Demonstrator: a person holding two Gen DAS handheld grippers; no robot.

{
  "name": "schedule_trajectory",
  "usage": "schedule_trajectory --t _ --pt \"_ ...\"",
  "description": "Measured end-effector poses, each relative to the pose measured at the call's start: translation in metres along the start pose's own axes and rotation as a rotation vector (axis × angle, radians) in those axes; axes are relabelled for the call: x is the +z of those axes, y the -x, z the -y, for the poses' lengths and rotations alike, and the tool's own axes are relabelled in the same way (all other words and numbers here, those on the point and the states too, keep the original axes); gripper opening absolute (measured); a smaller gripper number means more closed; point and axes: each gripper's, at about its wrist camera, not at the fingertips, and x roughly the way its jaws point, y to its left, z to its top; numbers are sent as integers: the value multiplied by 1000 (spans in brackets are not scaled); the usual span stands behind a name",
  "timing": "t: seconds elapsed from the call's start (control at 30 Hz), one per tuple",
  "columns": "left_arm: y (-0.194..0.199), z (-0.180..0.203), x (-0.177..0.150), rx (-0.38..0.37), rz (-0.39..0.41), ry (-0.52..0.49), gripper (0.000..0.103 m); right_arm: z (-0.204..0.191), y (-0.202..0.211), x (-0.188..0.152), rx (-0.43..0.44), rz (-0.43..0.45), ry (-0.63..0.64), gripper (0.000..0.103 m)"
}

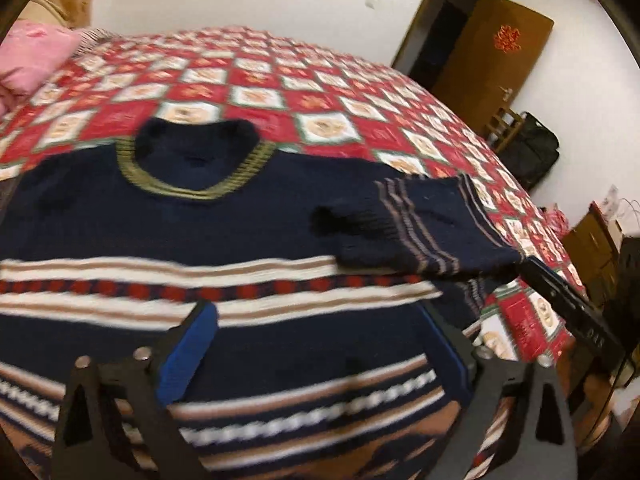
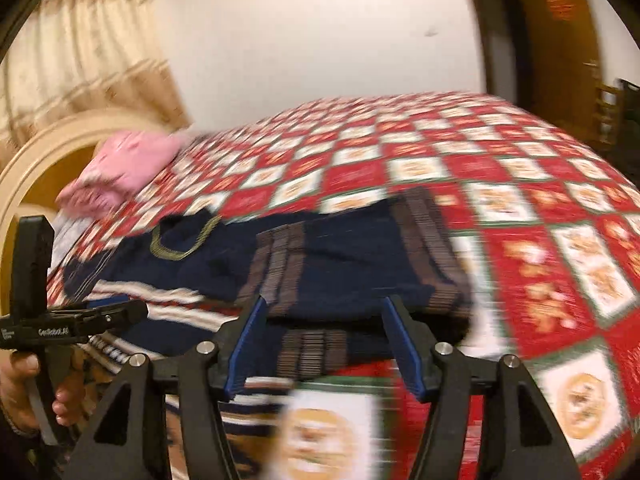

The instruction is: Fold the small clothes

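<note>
A navy knitted sweater with an olive collar and white, tan and red stripes lies flat on the bed. Its right sleeve is folded in across the chest. My left gripper is open and empty, hovering over the sweater's lower stripes. In the right wrist view the same sweater lies left of centre with the folded sleeve just beyond my right gripper, which is open and empty. The left gripper shows at the left, held in a hand.
A red and white checked quilt covers the bed. A pink pillow lies at its head. A brown door, a black bag and wooden furniture stand beyond the bed's right edge.
</note>
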Motion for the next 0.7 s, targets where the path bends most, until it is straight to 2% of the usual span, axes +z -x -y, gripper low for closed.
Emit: schedule_trajectory --t 0.13,0.2,0.27,0.43,0.47,0.5,0.53,0.57,0.6,0.63,0.67,0.7 --pt "-27 21 14 5 -37 0 89 22 4 2 -17 41 -75 63" --pt "-39 24 20 6 -54 34 89 27 7 0 -19 65 -93 63" --pt "-53 25 24 -15 -89 65 89 28 9 -2 -12 67 -98 63" --pt "-70 31 34 25 -87 87 88 24 13 -5 -11 87 -75 63" --pt "-71 30 35 18 -82 103 83 24 13 -5 -7 86 -78 63" --pt "-72 30 36 18 -81 109 72 25 13 -5 2 83 -85 63" --pt "-73 30 38 28 -82 113 65 25 13 -5 7 82 -93 63" --pt "-73 30 39 39 -80 115 54 26 13 -5 9 81 -101 63" --pt "-72 28 40 38 -81 119 29 28 13 -5 10 81 -110 63" --pt "-74 27 41 15 -93 125 19 30 12 -5 8 78 -117 63" --pt "-75 25 42 -15 -107 140 18 31 11 -5 6 75 -121 63" --pt "-72 24 42 -11 -101 150 17 32 10 -5 2 72 -129 63"
